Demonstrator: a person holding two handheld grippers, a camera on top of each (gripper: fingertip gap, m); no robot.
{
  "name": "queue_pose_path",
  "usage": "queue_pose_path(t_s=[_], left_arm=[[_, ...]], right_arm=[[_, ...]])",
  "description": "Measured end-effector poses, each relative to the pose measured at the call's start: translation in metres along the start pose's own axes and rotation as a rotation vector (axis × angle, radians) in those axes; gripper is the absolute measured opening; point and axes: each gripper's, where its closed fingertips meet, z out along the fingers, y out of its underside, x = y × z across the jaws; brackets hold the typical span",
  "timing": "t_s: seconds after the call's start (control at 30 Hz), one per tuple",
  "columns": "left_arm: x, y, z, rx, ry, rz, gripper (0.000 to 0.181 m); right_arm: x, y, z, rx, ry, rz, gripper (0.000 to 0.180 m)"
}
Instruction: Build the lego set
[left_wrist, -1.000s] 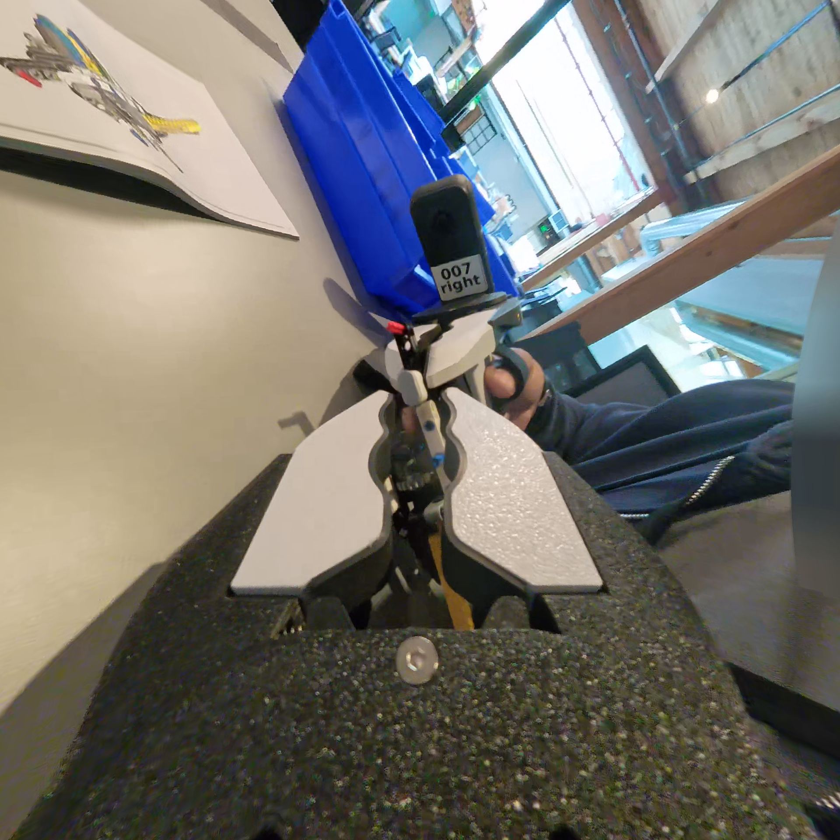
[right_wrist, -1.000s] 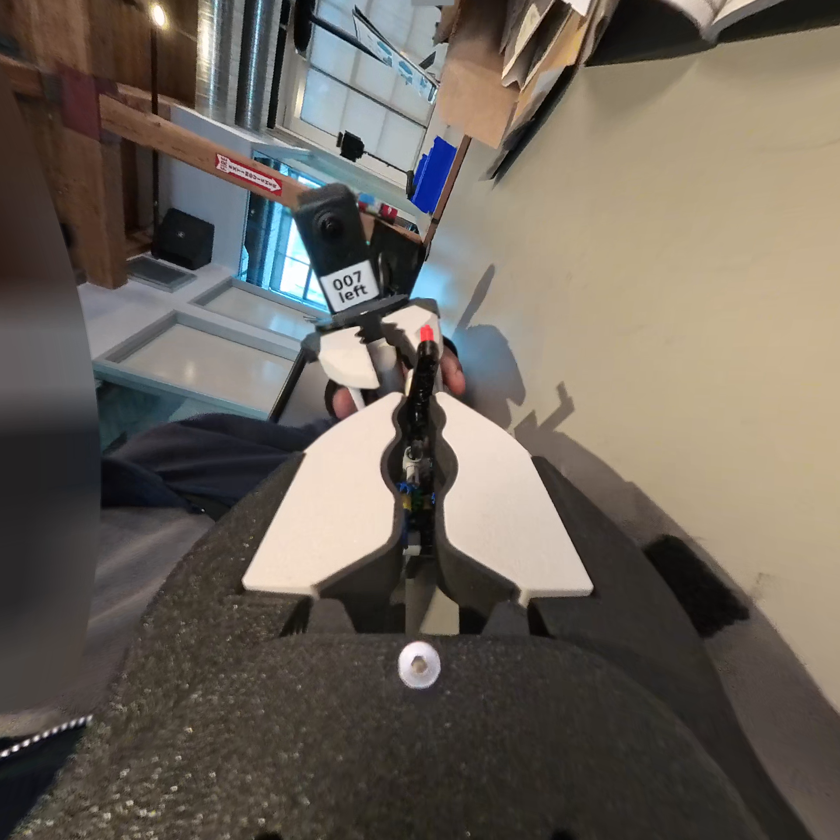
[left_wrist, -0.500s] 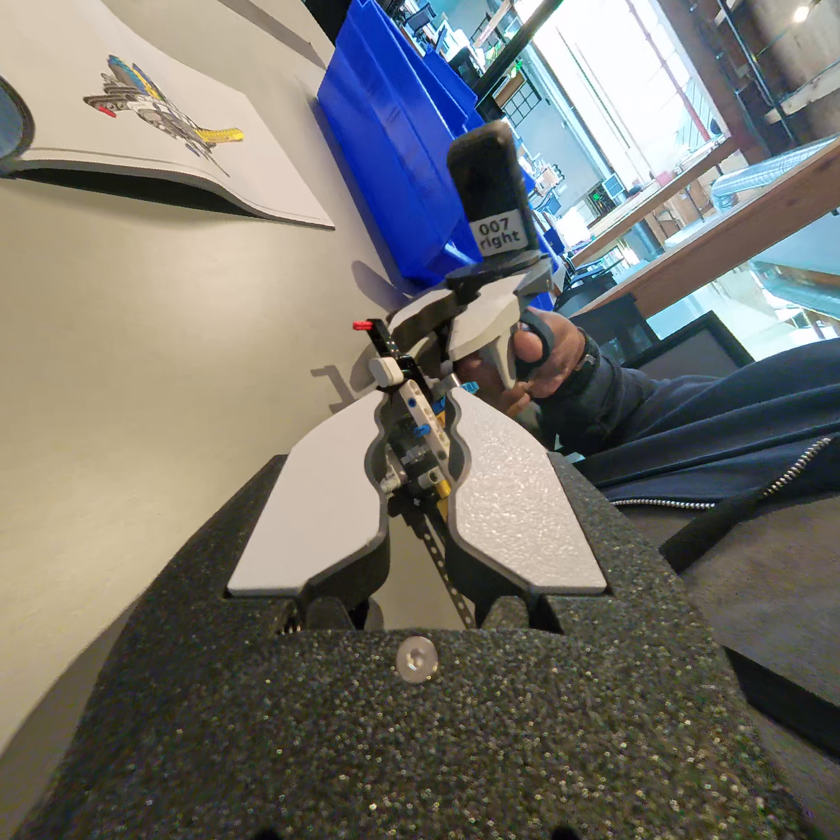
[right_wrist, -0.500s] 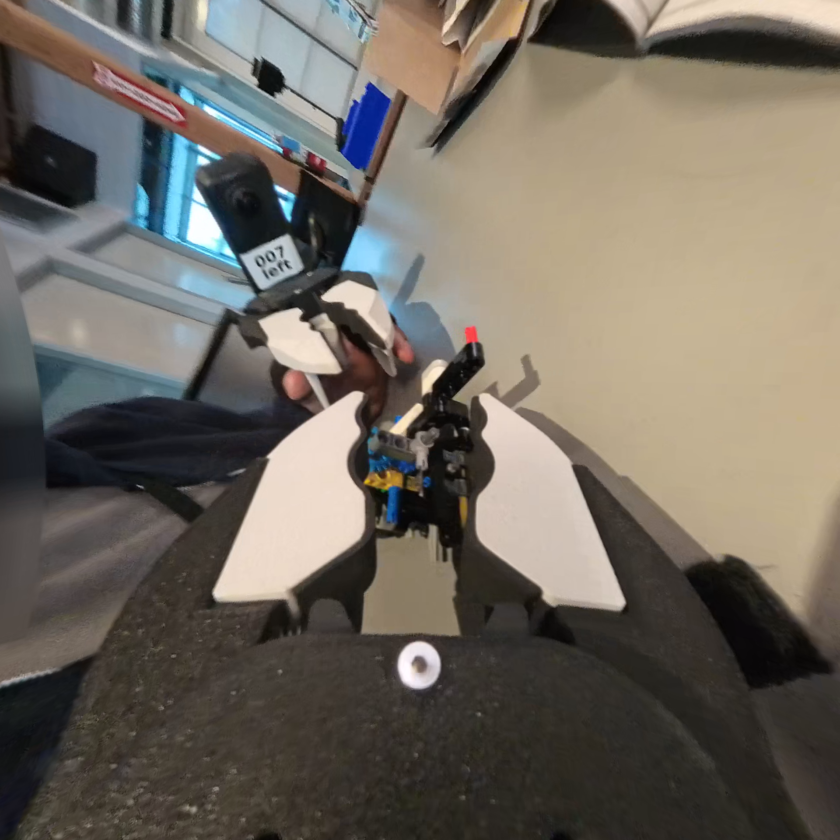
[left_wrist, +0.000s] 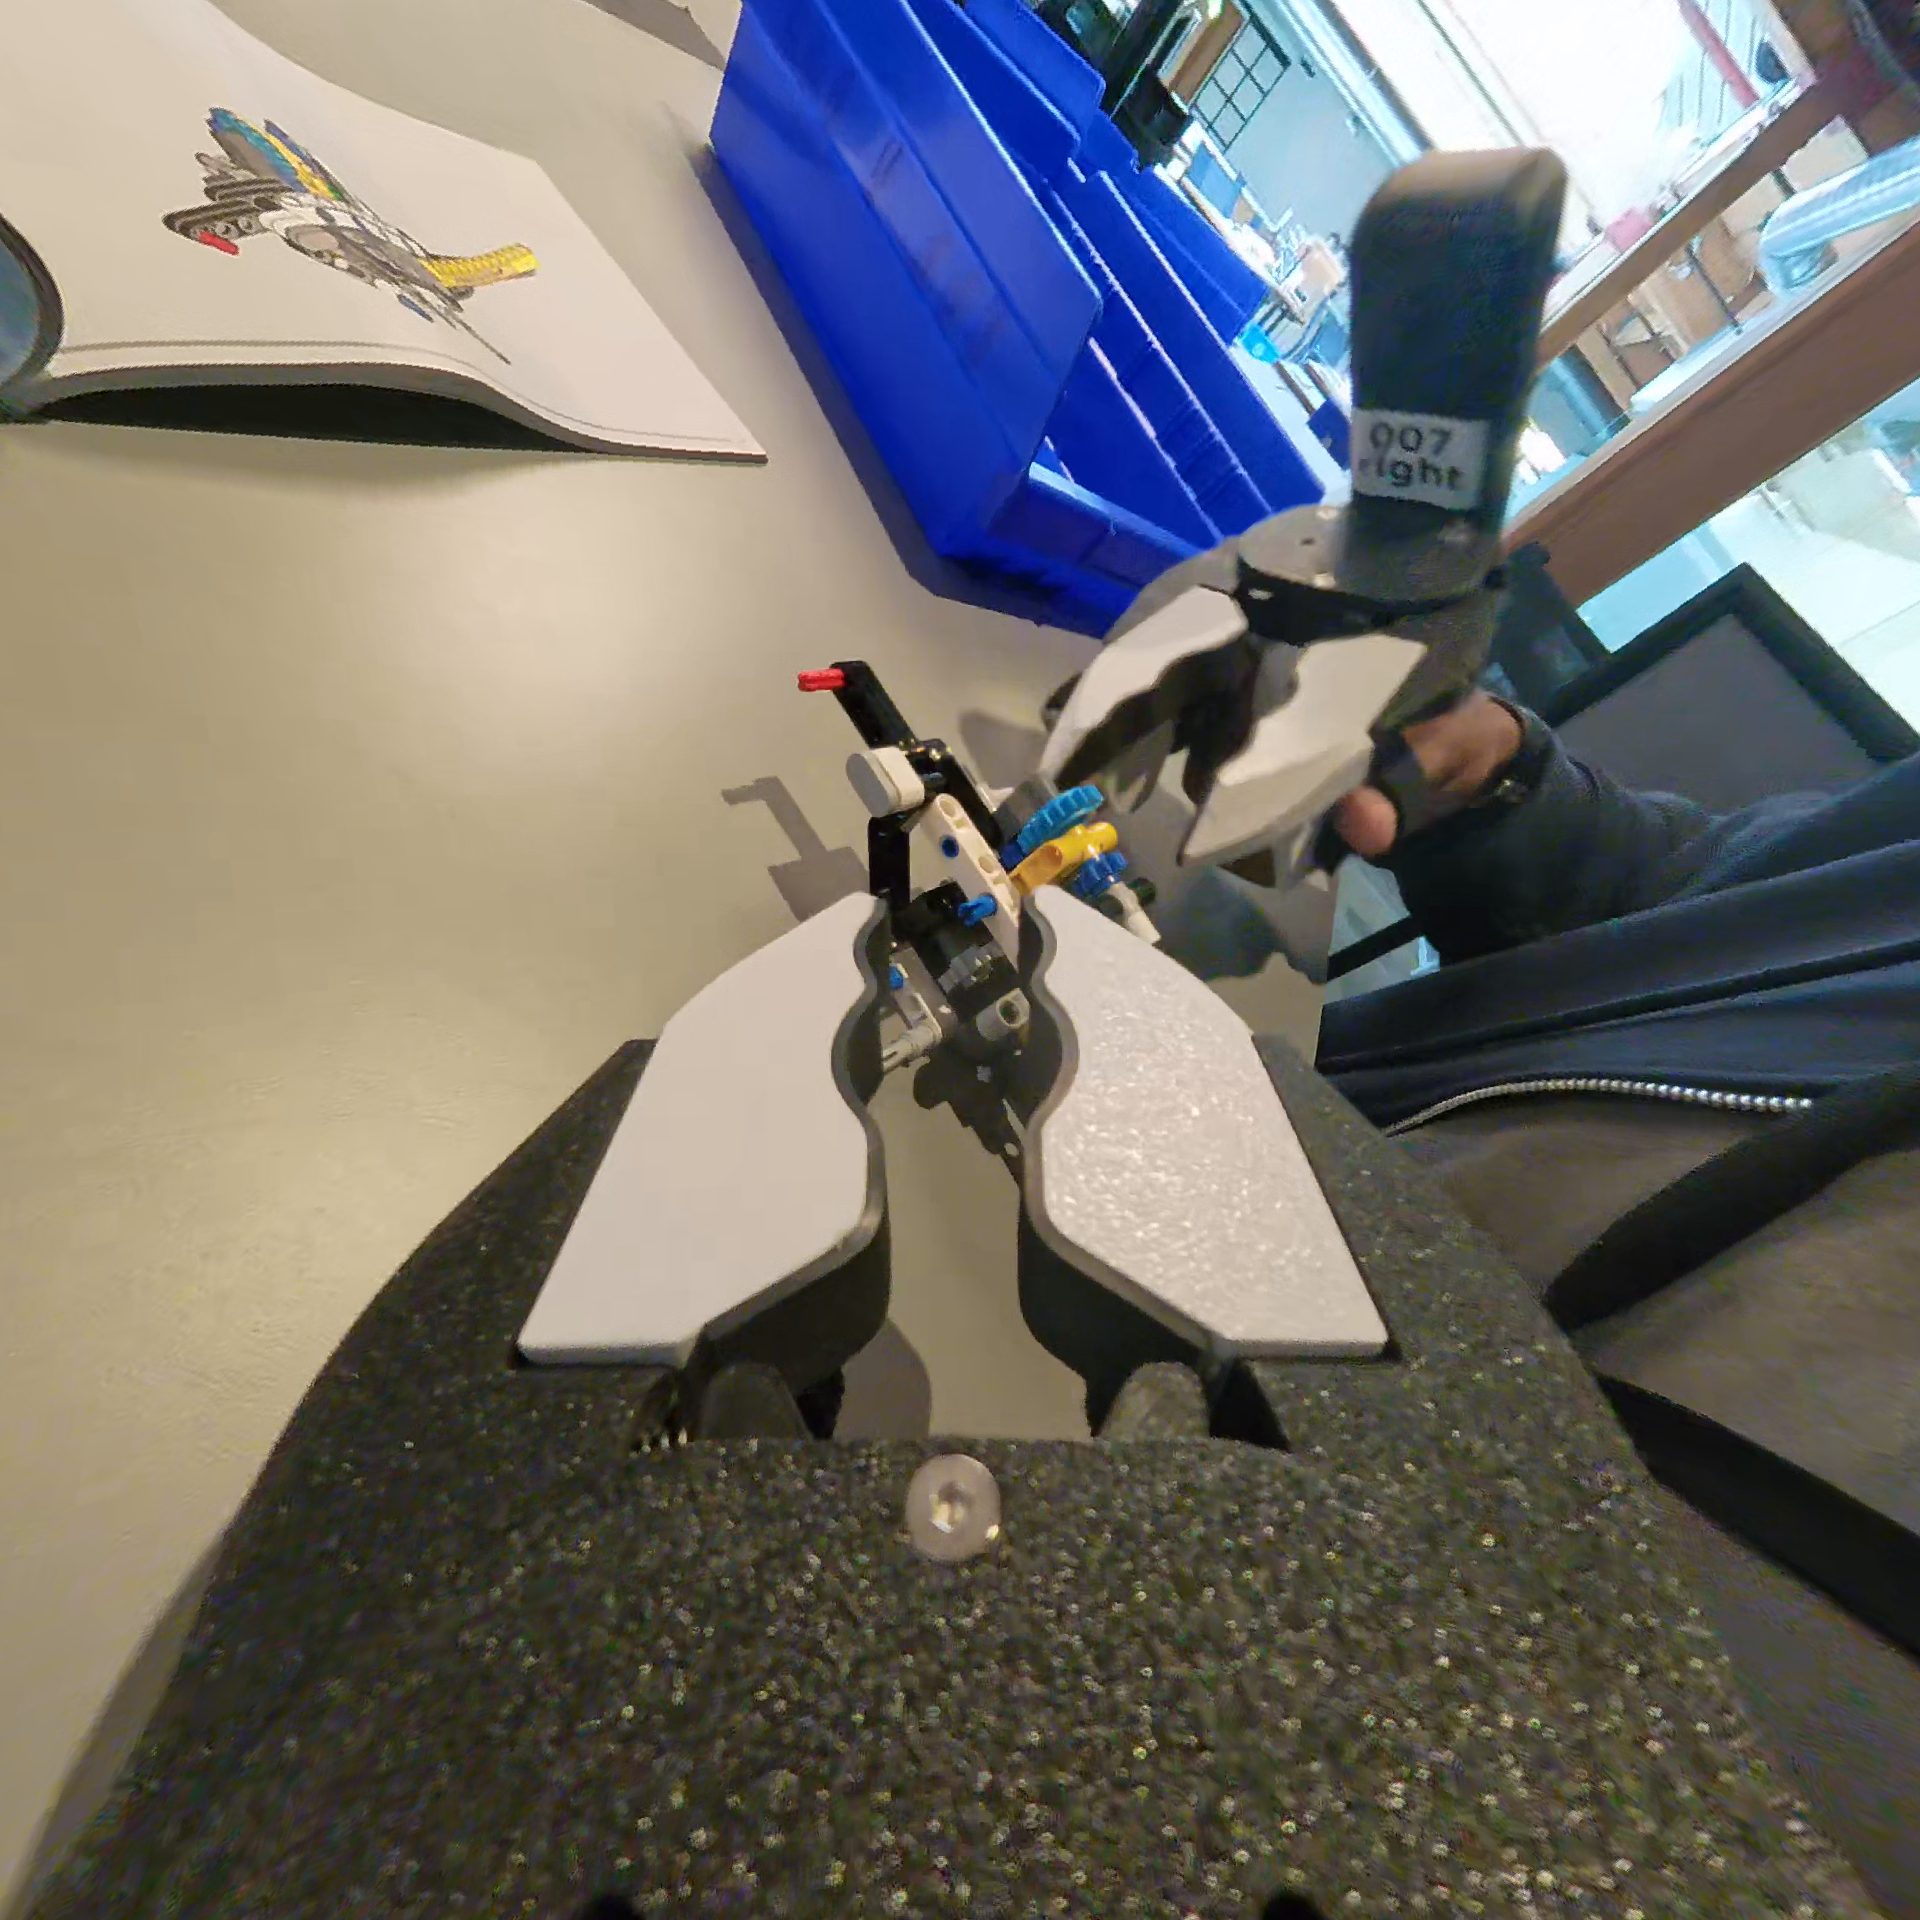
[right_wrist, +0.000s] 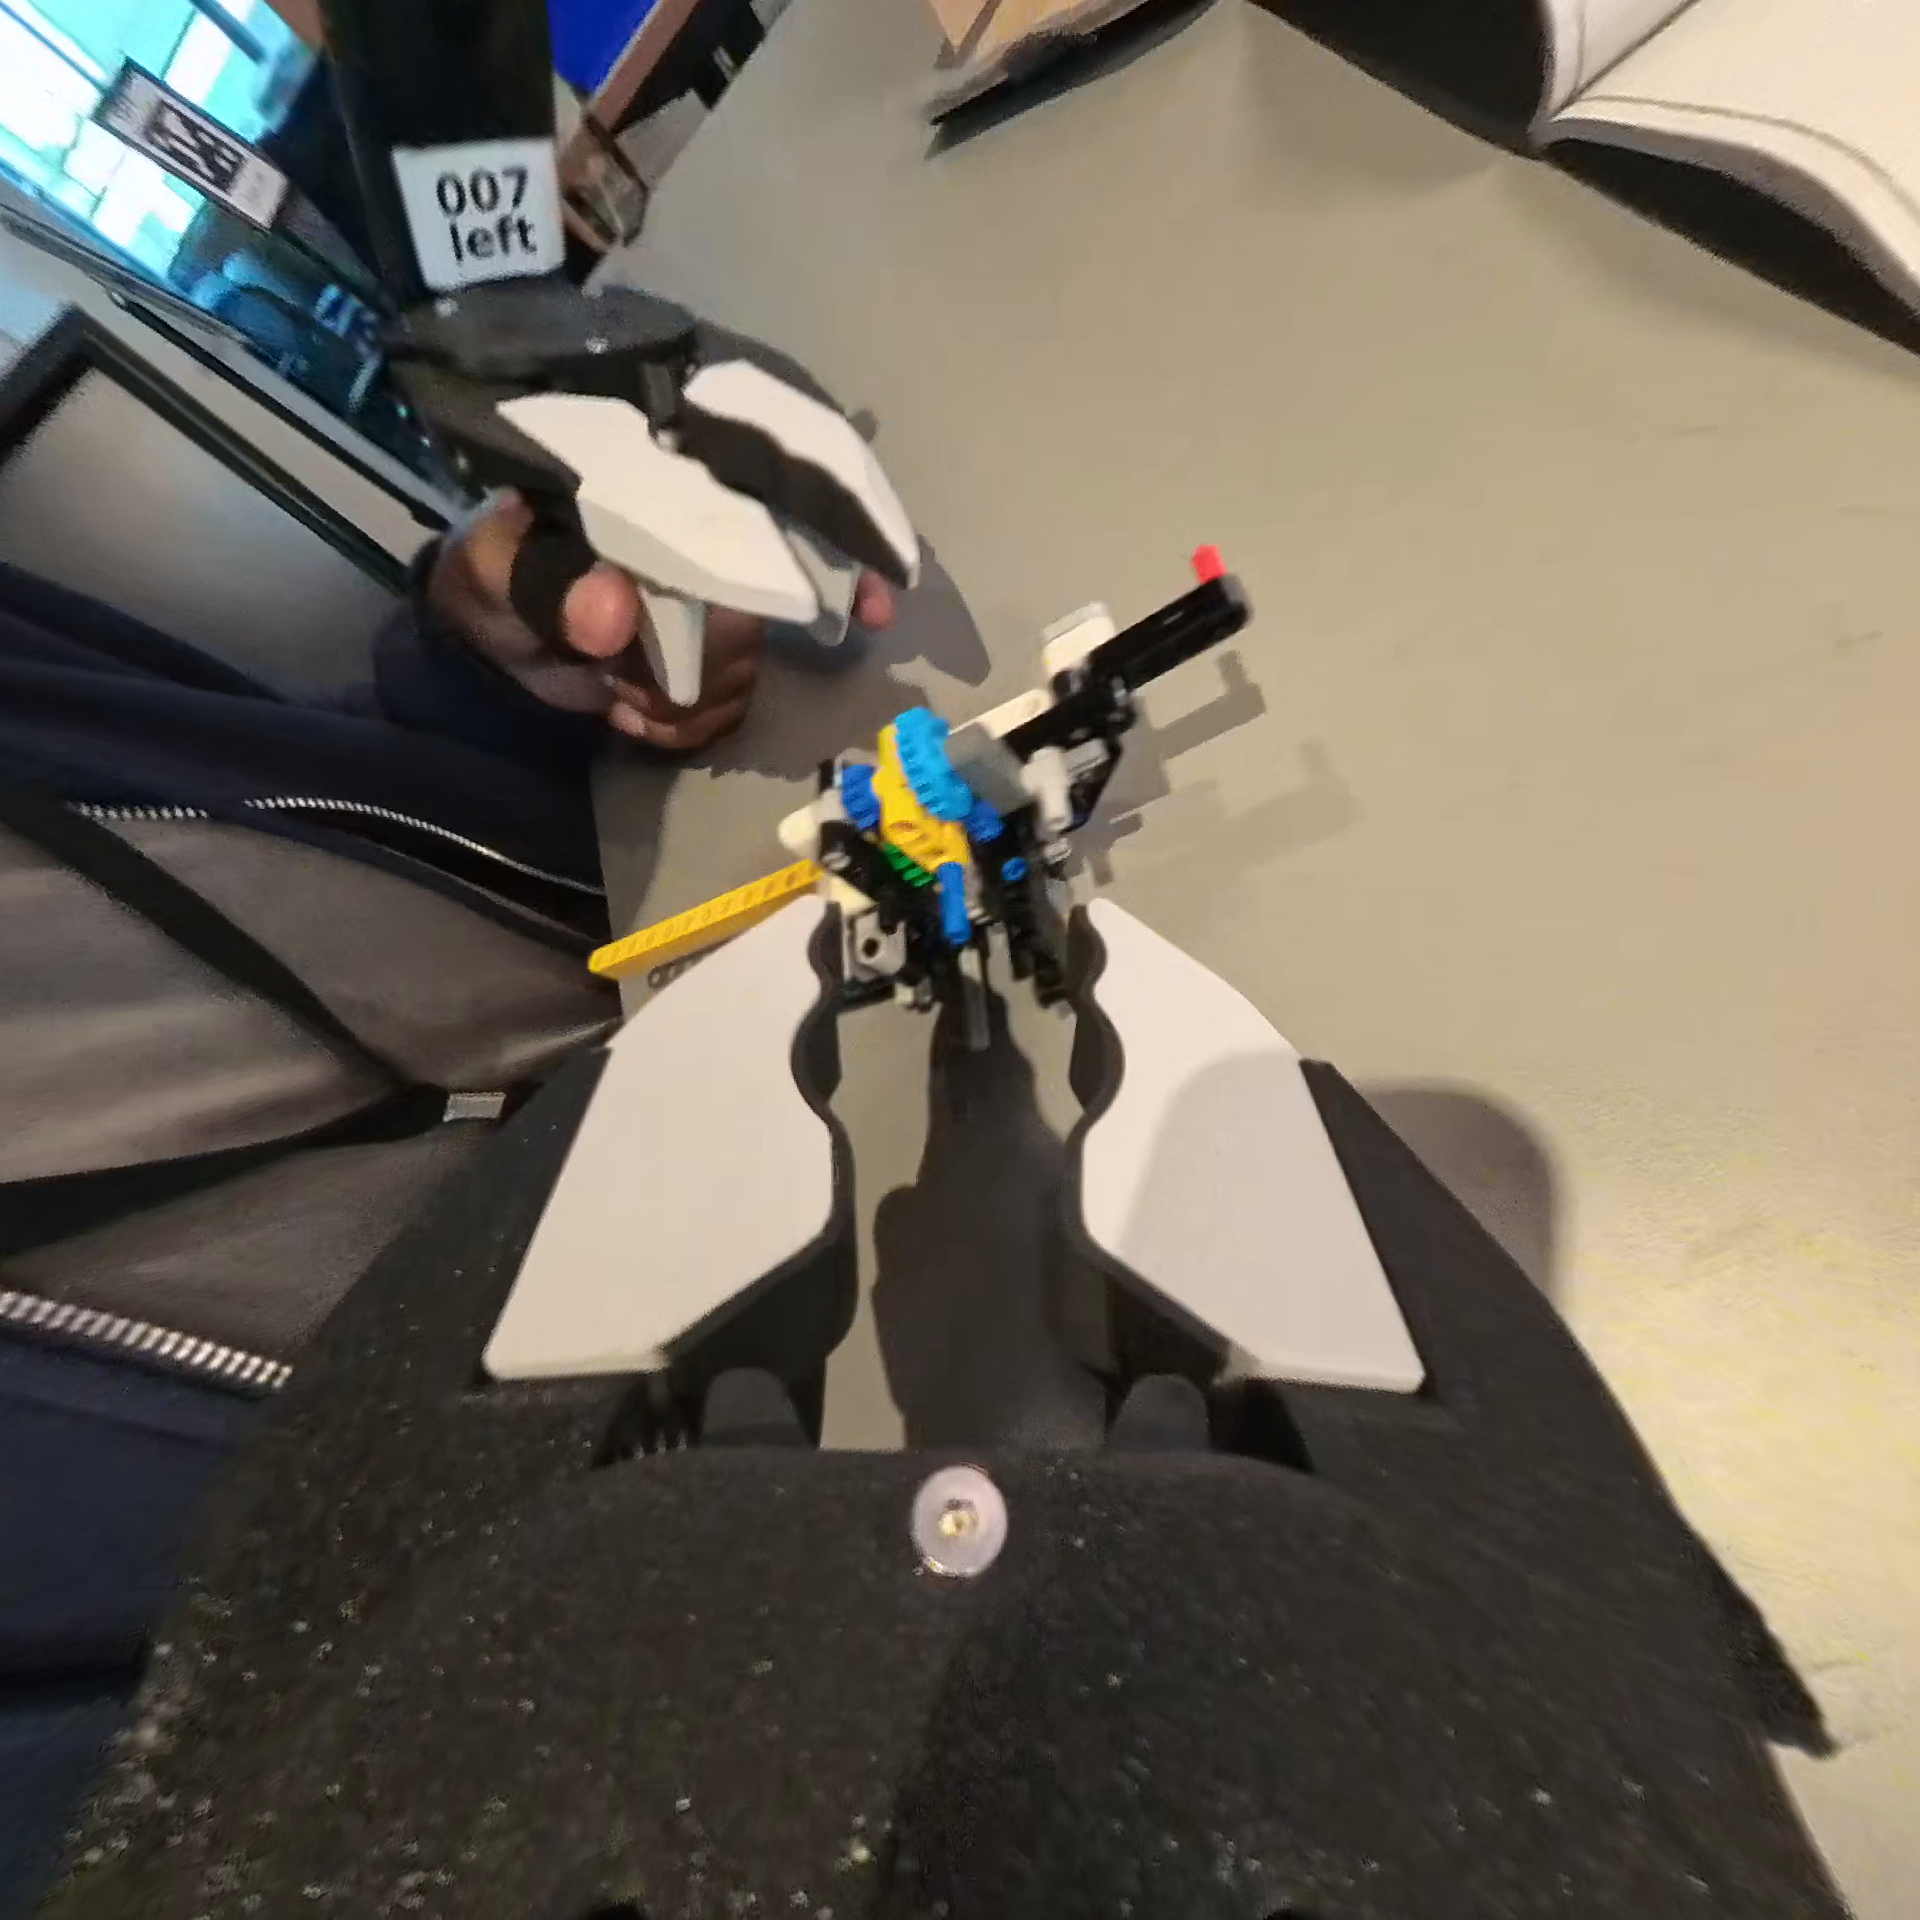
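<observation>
The small multicoloured lego assembly of black, white, blue and yellow parts (left_wrist: 940, 883) stands on the pale grey table (left_wrist: 364, 779), near its edge. A black arm tipped with a red pin (left_wrist: 819, 681) points up and away. From the right wrist view a long yellow studded beam (right_wrist: 707, 920) juts off the assembly's side toward the person's dark jacket sleeve (right_wrist: 260, 727).

The left gripper (left_wrist: 956, 909) has its grey fingers parted, with the assembly framed in the gap just past the tips. The opposite camera shows it clear of the model.

The right gripper (right_wrist: 956, 914) is spread wide too, the model right in front of its tips. Whether they brush the bricks is hard to say through the blur, though the left wrist view suggests it sits apart.

Farther back lie an open white instruction booklet with a coloured drawing (left_wrist: 343, 239) and a row of blue plastic bins (left_wrist: 935, 260).
</observation>
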Motion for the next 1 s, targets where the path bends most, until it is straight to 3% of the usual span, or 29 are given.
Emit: queue_pose_path(t_s=[0.23,0.5,0.7,0.9,1.0], left_arm=[[0.001,-0.003,-0.008,0.038,-0.009,0.019,0.023],[-0.016,-0.028,-0.049,0.256,-0.125,0.073,0.022],[-0.034,-0.052,-0.079,0.405,-0.251,0.169,0.026],[-0.053,-0.065,-0.083,0.403,-0.319,0.170,0.030],[-0.063,-0.062,-0.087,0.343,-0.391,0.203,0.033]], right_arm=[[-0.003,0.007,0.017,0.024,0.247,-0.152,0.037],[0.015,-0.024,0.036,0.030,0.247,-0.264,0.032],[0.054,-0.057,0.046,-0.035,0.337,-0.400,0.029],[0.083,-0.090,0.056,-0.030,0.424,-0.445,0.031],[0.070,-0.089,0.044,0.023,0.382,-0.387,0.032]])
